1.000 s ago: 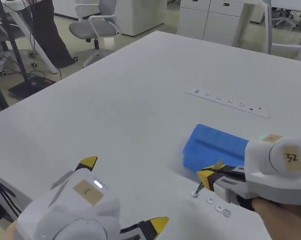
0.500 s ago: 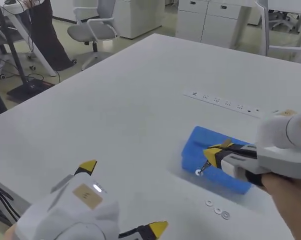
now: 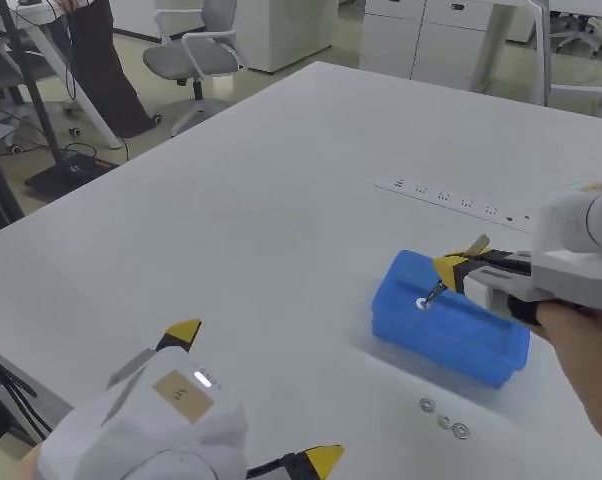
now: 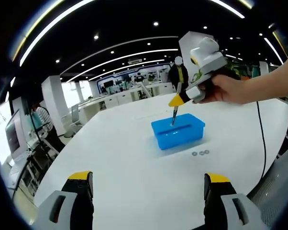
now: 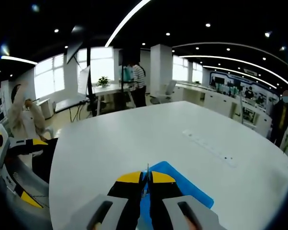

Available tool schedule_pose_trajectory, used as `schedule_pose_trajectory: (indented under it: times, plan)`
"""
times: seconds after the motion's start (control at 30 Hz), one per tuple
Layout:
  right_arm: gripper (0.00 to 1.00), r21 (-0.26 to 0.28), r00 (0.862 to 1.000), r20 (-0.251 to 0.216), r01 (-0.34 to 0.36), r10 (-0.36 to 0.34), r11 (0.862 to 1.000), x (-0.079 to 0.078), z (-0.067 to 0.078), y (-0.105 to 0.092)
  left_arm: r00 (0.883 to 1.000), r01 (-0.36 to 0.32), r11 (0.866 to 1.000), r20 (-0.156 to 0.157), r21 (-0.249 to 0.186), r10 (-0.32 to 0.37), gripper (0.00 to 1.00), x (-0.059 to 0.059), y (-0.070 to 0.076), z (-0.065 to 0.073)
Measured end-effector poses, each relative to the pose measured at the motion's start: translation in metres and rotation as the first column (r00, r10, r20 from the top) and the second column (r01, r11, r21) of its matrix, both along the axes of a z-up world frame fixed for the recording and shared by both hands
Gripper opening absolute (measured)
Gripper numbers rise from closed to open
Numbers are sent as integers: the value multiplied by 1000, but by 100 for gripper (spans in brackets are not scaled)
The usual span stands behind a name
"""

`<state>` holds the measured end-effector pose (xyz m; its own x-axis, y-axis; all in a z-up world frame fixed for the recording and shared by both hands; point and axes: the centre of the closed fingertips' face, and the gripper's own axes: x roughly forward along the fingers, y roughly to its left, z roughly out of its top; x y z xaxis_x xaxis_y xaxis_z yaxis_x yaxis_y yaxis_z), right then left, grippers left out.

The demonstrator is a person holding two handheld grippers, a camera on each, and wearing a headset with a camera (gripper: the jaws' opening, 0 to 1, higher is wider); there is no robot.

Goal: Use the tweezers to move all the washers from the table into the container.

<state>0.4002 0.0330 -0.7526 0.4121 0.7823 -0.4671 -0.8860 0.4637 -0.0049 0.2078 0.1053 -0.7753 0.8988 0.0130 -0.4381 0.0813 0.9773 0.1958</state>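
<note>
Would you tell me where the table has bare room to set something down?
The table is bare left of the blue container and power strip, down to the left gripper. Crowded: the container under the right gripper with tweezers, and the washers before it.

You've got three washers (image 3: pixel 444 421) on the table (image 3: pixel 261 230), a fourth at the tip of the one tweezers (image 3: pixel 433 294), one blue container (image 3: pixel 451 335), one power strip (image 3: pixel 461 203), plus a left gripper (image 4: pixel 146 178) and a right gripper (image 3: pixel 464 258).
</note>
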Motion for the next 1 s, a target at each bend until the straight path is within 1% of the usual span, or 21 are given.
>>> schedule_pose_trajectory:
  times: [0.07, 0.1, 0.3, 0.4, 0.47, 0.57, 0.6, 0.7, 0.8, 1.0]
  plan:
    - [1, 0, 1000, -19, 15, -15, 1000, 6, -8, 0, 1000, -2, 1000, -1, 1, 2, 99, 0, 1, 0]
    - [1, -10, 999, -26, 19, -19, 1000, 8, -12, 0, 1000, -2, 1000, -1, 0, 2, 99, 0, 1, 0]
    - [1, -48, 999, -24, 27, -28, 998, 15, -28, -2, 1000, -5, 1000, 7, -7, 5, 99, 0, 1, 1]
    - [1, -52, 999, -35, 29, -31, 998, 19, -35, -1, 1000, -5, 1000, 8, -8, 5, 99, 0, 1, 2]
    - [1, -56, 999, -43, 29, -32, 998, 18, -39, 1, 1000, -6, 1000, 4, -5, 6, 99, 0, 1, 1]
    - [2, -70, 998, -52, 27, -30, 997, 18, -47, 4, 1000, -8, 1000, 9, -6, 8, 99, 0, 2, 2]
    - [2, -71, 998, -52, 26, -30, 997, 18, -49, 5, 1000, -9, 1000, 10, -6, 9, 99, 0, 2, 2]
    - [2, -82, 998, -58, 21, -25, 996, 10, -53, 8, 1000, -12, 1000, 10, -4, 12, 99, 0, 2, 3]
    - [2, -91, 998, -61, 18, -24, 996, 6, -56, 9, 1000, -18, 1000, 10, -6, 18, 99, 0, 3, 3]
    - [2, -102, 997, -66, 23, -30, 995, 4, -60, 8, 1000, -18, 1000, 11, -9, 18, 98, 0, 3, 3]
